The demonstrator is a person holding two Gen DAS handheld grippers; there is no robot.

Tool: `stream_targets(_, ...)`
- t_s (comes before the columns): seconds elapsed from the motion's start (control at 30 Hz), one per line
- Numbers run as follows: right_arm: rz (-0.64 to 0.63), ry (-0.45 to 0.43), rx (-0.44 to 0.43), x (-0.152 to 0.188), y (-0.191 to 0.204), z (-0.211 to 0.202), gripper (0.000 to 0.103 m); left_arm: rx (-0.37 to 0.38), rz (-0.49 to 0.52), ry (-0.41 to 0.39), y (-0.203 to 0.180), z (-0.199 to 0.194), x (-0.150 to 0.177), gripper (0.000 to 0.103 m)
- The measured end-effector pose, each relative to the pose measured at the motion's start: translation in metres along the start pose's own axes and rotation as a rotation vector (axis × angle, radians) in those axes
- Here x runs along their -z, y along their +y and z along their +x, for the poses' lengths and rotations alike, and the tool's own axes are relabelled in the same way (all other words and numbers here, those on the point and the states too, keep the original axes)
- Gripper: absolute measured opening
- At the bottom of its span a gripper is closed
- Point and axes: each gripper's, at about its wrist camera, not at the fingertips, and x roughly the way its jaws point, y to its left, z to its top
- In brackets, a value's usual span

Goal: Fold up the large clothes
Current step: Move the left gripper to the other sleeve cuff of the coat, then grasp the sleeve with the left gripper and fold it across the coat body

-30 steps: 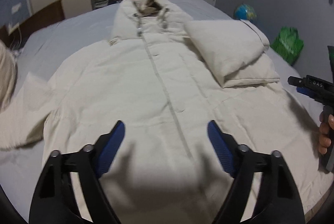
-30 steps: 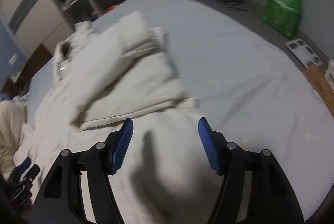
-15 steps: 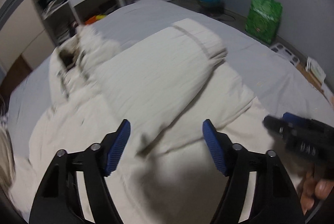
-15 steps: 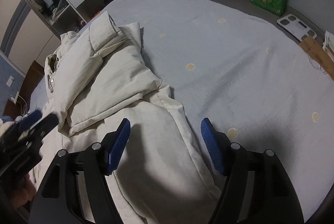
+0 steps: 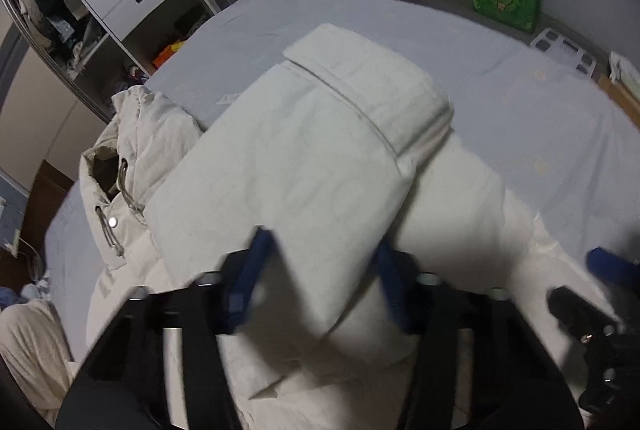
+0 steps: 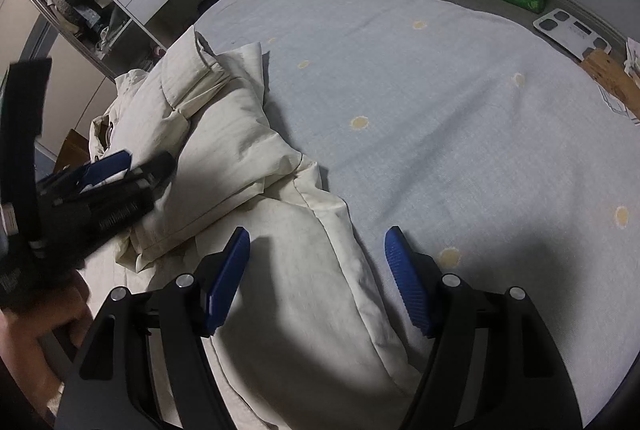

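- Left wrist view: the cream coat lies spread on the grey bed, hood end far left, hem end near.
- Its folded sleeve rests on top of the body, its long axis running from near-left up to far-right, cuff at the far end.
- The left gripper sits directly over the near end of that sleeve. Its jaws are closing, with the sleeve's near corner between the blue pads; motion blur hides whether they press on the cloth yet.
- The right gripper shows at the near right edge, just beside the coat's right side.
- Right wrist view: the coat's right edge runs from near centre away to the far left, a long puffy ridge against bare sheet on the right.
- The right gripper hangs wide apart above this ridge, holding nothing; the edge passes between its jaws.
- The left gripper is at left, over the sleeve.
- I judge that the left hand is nearer the sleeve and the right hand nearer the side edge, so each would take what lies beneath it.
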Motion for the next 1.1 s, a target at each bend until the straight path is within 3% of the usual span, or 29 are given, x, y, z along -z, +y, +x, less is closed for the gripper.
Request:
stream_targets(0.07, -0.003, 0.0, 0.0, 0.0, 0.001, 0.001, 0.066, 0.024, -0.012, -0.011, 0.007, -0.005, -0.003, 0.017)
stream_targets(0.17, -0.004, -0.002, 0.003, 0.0, 0.002, 0.001, 0.066, 0.04, -0.056, -0.053, 0.021, -0.019, -0.001, 0.008)
stream_targets(0.33, -0.016, -0.007, 0.01, 0.001, 0.005, -0.001, 0.066, 0.033, -0.192, -0.124, 0.054, -0.045, 0.012, 0.006)
stream_targets(0.57, -0.038, -0.019, 0.02, 0.002, 0.01, -0.003, 0.066, -0.048, -0.385, -0.195, 0.106, -0.079, 0.054, 0.005)
stream_targets(0.9, -0.07, -0.03, 0.034, 0.004, 0.016, -0.006, 0.066, -0.083, -0.589, -0.148, 0.147, -0.081, 0.128, 0.003)
stream_targets(1.1, -0.087, -0.035, 0.045, 0.004, 0.018, -0.006, 0.066, -0.055, -0.719, -0.077, 0.159, -0.064, 0.169, 0.003)
